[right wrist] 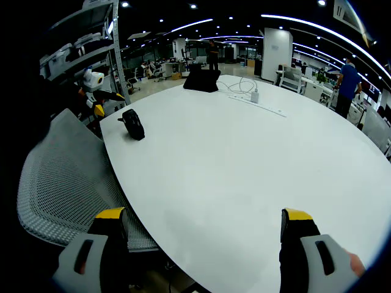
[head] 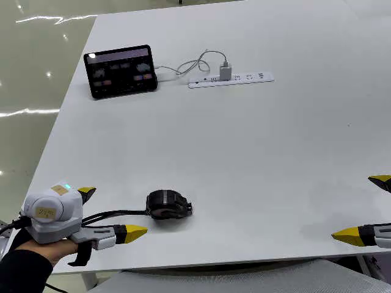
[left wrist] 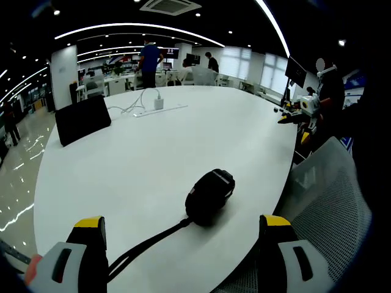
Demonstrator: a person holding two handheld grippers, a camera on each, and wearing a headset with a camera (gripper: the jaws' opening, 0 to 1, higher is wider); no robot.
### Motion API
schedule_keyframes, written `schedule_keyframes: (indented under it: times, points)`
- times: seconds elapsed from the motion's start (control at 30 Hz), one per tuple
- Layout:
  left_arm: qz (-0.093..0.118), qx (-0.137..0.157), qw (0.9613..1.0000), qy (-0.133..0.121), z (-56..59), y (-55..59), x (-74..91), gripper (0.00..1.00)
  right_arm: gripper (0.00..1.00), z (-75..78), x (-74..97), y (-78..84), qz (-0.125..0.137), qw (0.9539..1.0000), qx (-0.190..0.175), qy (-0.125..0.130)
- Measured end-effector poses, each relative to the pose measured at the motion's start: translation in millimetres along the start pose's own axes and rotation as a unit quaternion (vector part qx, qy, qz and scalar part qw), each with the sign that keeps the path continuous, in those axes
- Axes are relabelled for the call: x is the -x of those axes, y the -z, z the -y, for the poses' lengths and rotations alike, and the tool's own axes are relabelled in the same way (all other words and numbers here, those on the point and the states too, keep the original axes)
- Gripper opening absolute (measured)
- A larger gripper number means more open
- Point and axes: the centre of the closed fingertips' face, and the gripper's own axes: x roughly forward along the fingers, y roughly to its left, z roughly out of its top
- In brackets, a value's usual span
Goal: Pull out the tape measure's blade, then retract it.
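A black tape measure [head: 168, 204] lies on the white table [head: 244, 152] near its front edge, with a black strap trailing left from it. My left gripper [head: 113, 210] stands open just left of it, yellow tips apart with nothing between them. In the left gripper view the tape measure [left wrist: 209, 195] sits a short way ahead of the open left gripper [left wrist: 183, 229]. My right gripper [head: 374, 207] is open at the table's right front edge, far from the tape measure [right wrist: 132, 124], and the right gripper [right wrist: 204, 223] holds nothing.
A black tablet [head: 120, 71] stands at the back left, cabled to a white power strip [head: 231, 78] with a charger. A grey mesh chair [head: 244, 278] sits below the front edge. Several people stand far off in the office.
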Motion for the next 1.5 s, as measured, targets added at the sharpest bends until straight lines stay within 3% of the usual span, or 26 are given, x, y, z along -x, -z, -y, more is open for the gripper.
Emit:
schedule_keyframes:
  times: [0.43, 0.6, 1.1, 1.3, 1.5]
  points:
    - [0.003, -0.003, 1.0, 0.005, -1.7, -2.9, -2.3, 1.0, 1.0, -0.1, -0.5, 2.0, -0.004, 1.0, -0.002, -0.002]
    - [0.009, -0.017, 0.9998, 0.004, -3.7, -5.9, -1.6, 1.0, 1.0, 1.0, -1.0, -0.7, 0.0, 1.0, 0.003, 0.0]
    - [-0.003, -0.037, 0.9993, 0.008, -7.0, -7.4, -4.2, 1.0, 1.0, 1.8, -8.0, -9.9, 0.006, 0.9999, 0.009, -0.008]
    - [-0.011, -0.068, 0.9971, 0.031, -0.8, -12.5, -13.8, 1.0, 1.0, -2.1, -16.2, -14.5, 0.003, 0.9996, 0.018, -0.019]
    - [-0.039, -0.111, 0.9909, 0.066, 6.4, -13.5, -26.6, 1.0, 1.0, -7.9, -27.4, -24.3, 0.01, 0.9992, 0.023, -0.031]
